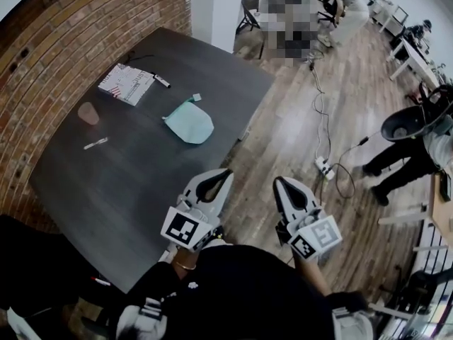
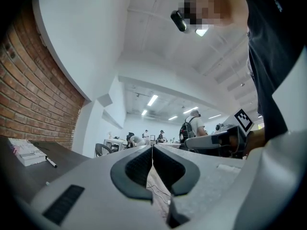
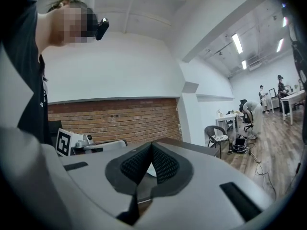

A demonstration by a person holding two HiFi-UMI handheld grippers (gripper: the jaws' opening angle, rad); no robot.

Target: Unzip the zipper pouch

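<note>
Our left gripper (image 1: 226,173) and our right gripper (image 1: 277,181) both have their jaws squeezed tight together with nothing in them. They sit side by side and point to twelve o'clock, the left one at the near edge of the dark table (image 1: 106,190) and the right one over the wooden floor (image 1: 297,129). The blue-green zipper pouch (image 1: 190,122) lies flat on the table at about eleven o'clock from the left gripper, well apart from both, and farther off at ten o'clock we see a notebook (image 1: 126,83), a pink cup (image 1: 88,112) and a white pen (image 1: 95,144).
</note>
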